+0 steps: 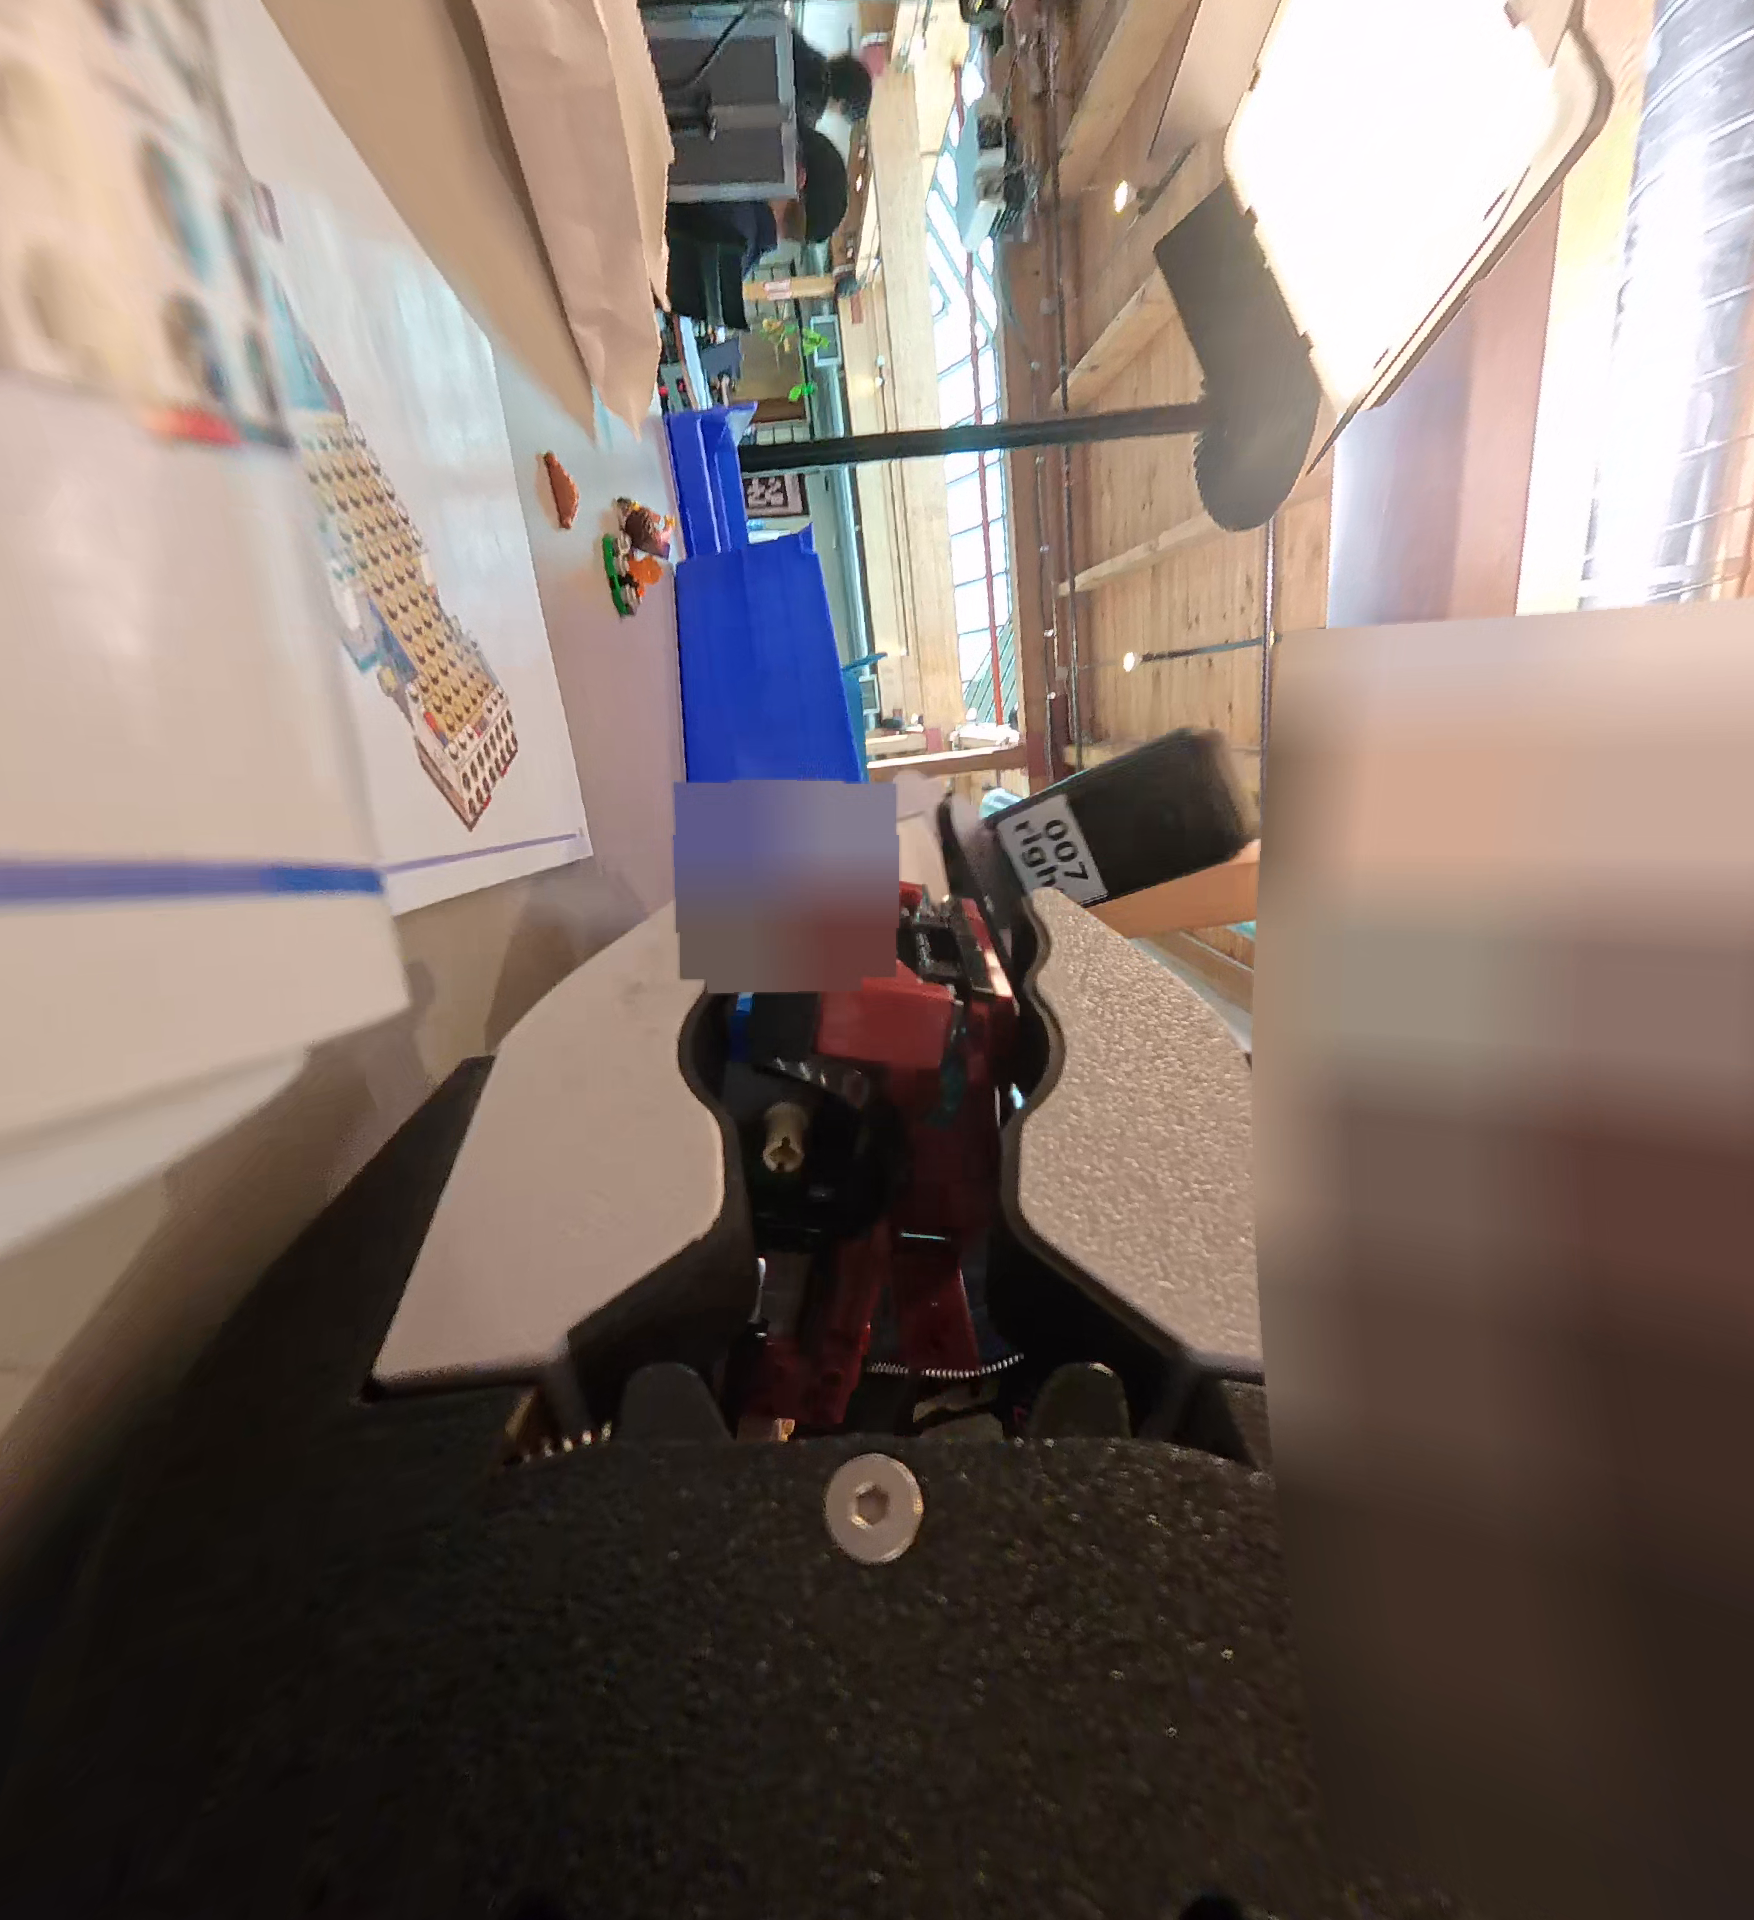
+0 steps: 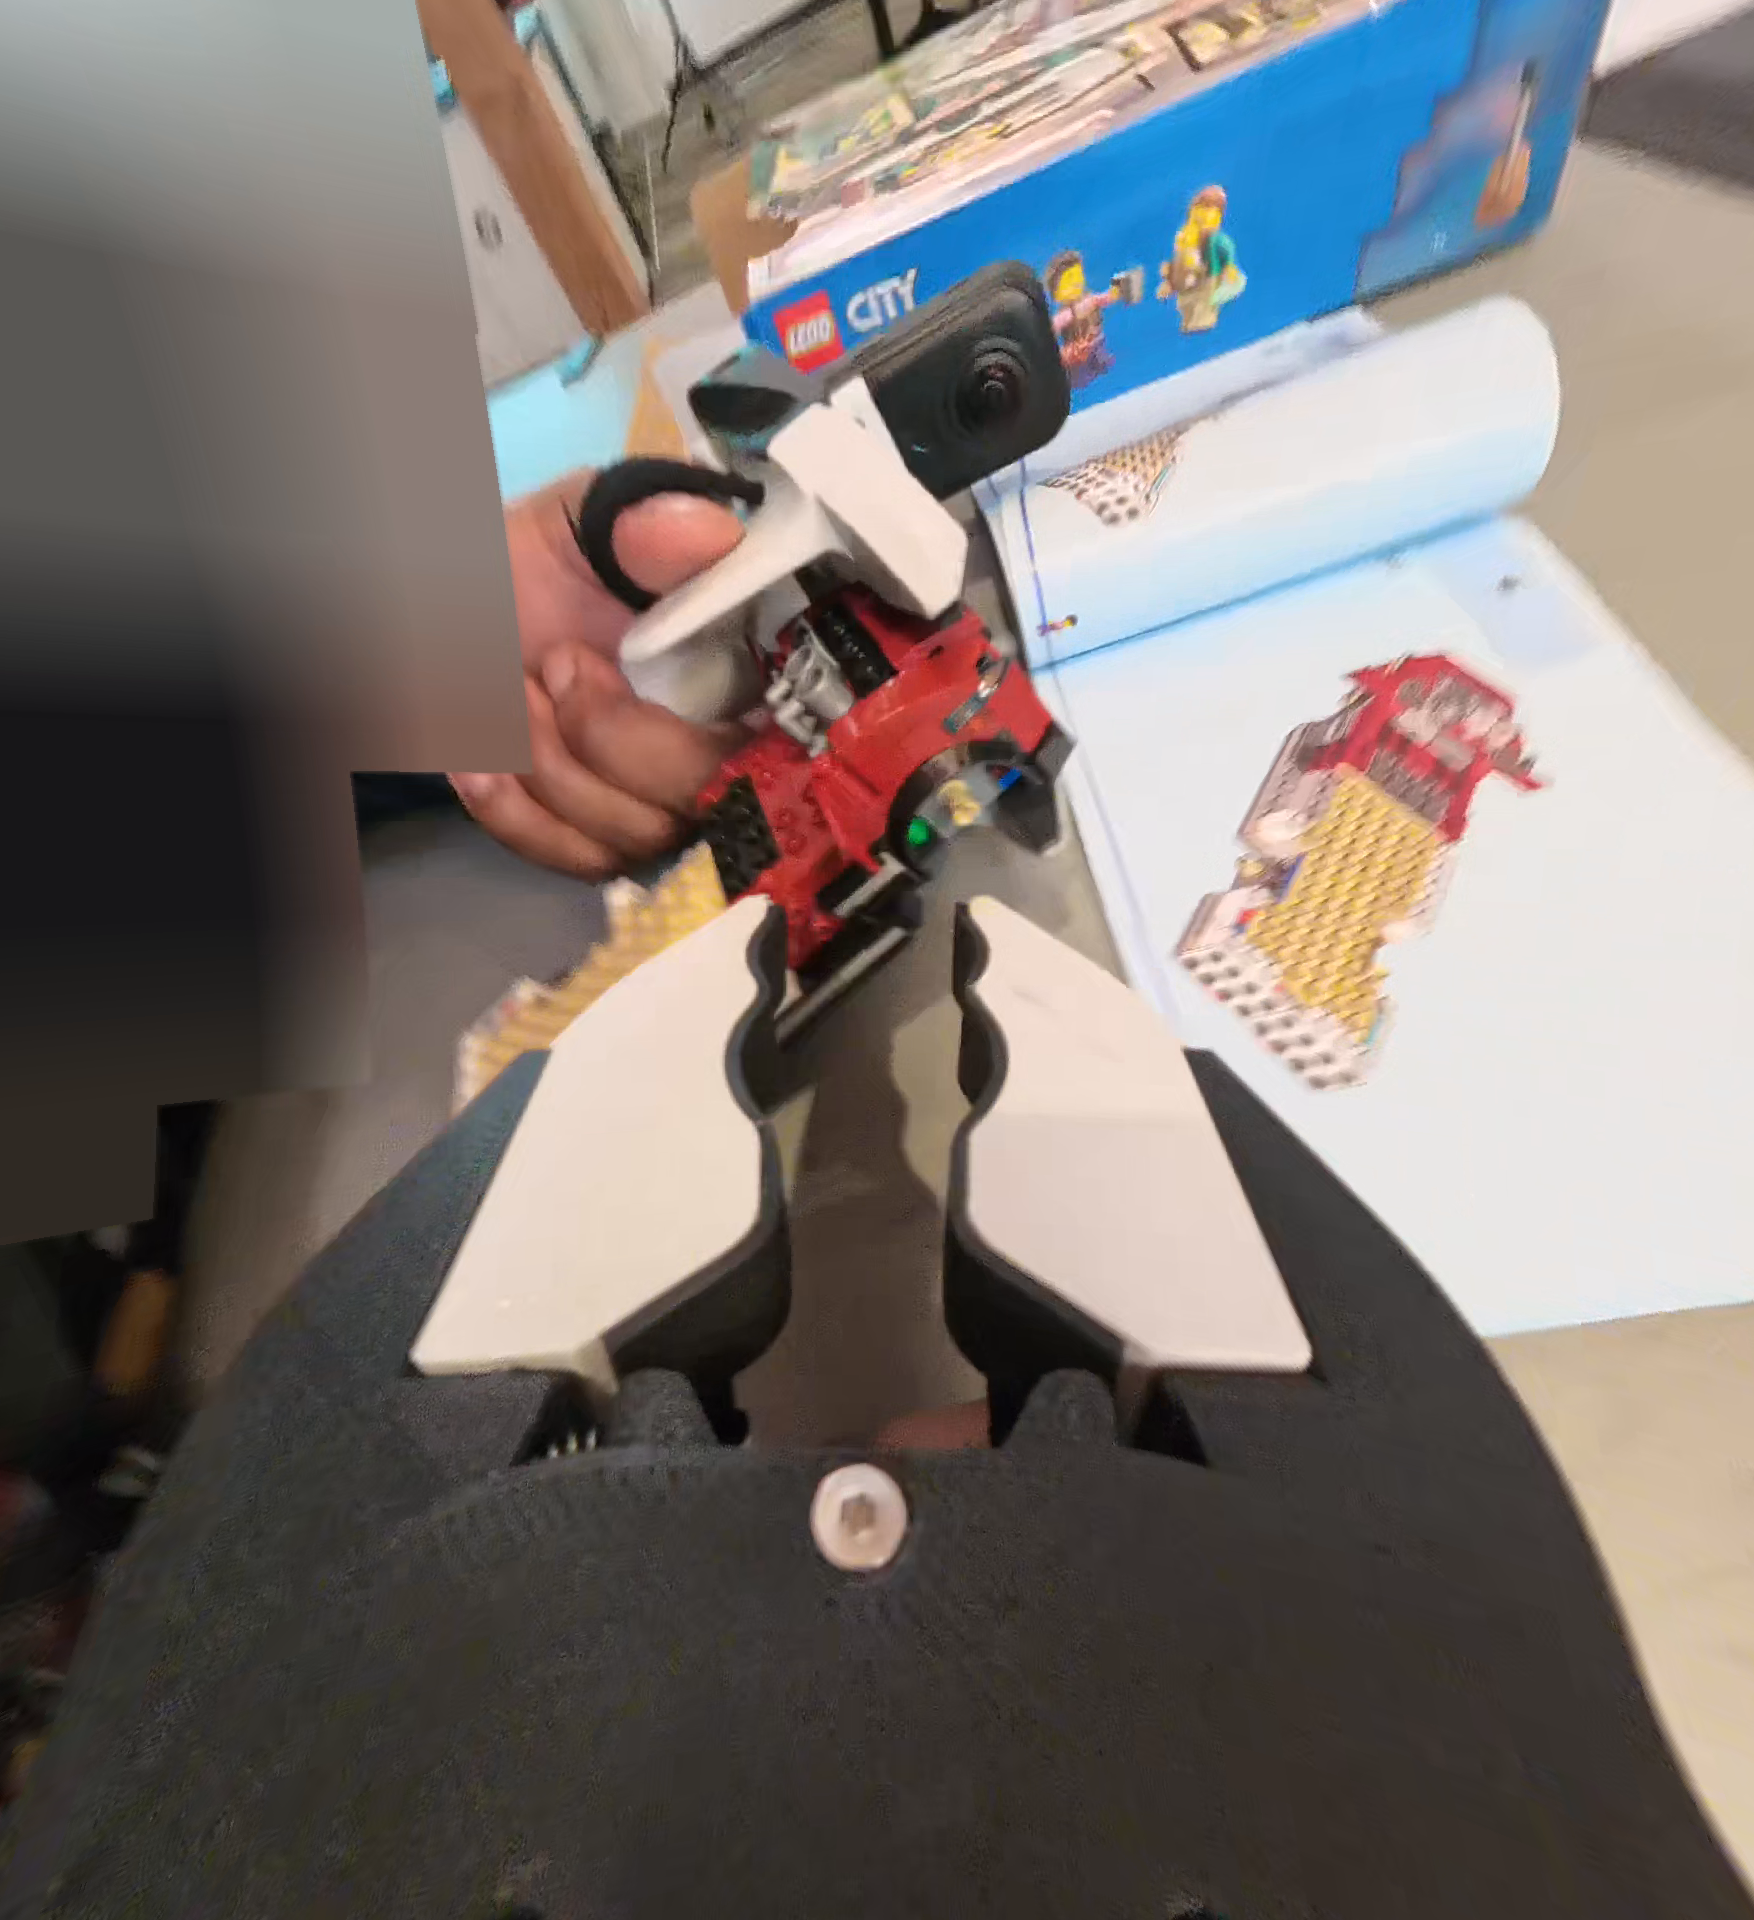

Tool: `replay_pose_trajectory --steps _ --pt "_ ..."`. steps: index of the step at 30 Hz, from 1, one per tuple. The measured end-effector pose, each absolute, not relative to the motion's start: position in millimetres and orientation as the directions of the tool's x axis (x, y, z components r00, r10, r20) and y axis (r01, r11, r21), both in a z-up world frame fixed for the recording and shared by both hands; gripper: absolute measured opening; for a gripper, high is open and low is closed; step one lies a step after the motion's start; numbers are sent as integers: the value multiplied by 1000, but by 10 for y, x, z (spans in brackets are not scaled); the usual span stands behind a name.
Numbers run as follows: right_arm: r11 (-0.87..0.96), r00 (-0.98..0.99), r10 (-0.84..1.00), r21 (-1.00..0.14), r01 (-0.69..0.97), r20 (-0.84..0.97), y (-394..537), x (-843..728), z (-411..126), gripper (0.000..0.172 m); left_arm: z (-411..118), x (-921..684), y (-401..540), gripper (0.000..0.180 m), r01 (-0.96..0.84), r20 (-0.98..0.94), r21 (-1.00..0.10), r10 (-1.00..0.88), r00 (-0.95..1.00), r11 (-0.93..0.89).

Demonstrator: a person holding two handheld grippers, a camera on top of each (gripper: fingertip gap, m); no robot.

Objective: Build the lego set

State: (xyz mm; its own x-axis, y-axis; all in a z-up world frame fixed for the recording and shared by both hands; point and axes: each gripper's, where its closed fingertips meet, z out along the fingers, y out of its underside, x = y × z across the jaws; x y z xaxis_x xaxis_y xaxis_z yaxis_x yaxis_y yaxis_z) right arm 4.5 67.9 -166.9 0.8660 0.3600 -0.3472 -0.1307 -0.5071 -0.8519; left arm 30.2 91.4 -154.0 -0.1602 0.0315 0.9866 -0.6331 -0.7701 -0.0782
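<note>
The left gripper is clamped on a red and black toy-brick vehicle model, held up above the open instruction booklet. The right gripper has its fingers apart, just beside the model's lower end. It looks light, rigid and knobbly, but small parts could pop off; the solid red body seems the safest place to hold.

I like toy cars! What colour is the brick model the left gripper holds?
Mostly red, with black parts: the brick-built model, clearest in the right wrist view.
</note>
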Motion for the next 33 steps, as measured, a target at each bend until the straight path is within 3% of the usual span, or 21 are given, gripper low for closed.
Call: replay_pose_trajectory --steps 3,6,14,22,33 --pt "-526 806 241 -770 -360 -541 711 -27 -1685 41 -1487 320 962 52 -590 979 -80 46 -196 -804" --pt "-484 802 169 -757 -438 -572 776 -2 -1642 42 -1418 325 1001 52 -548 967 -93 54 -247 -831" --pt "-369 811 159 -795 -481 -564 852 20 -1335 41 -1235 296 997 52 -498 927 -175 29 -375 -849" --pt "-351 780 134 -765 -540 -612 867 65 -1329 35 -1217 289 981 52 -486 913 -193 26 -408 -852" --pt "-335 798 115 -779 -530 -592 870 55 -1280 35 -1107 253 953 52 -431 888 -305 -89 -452 -850"
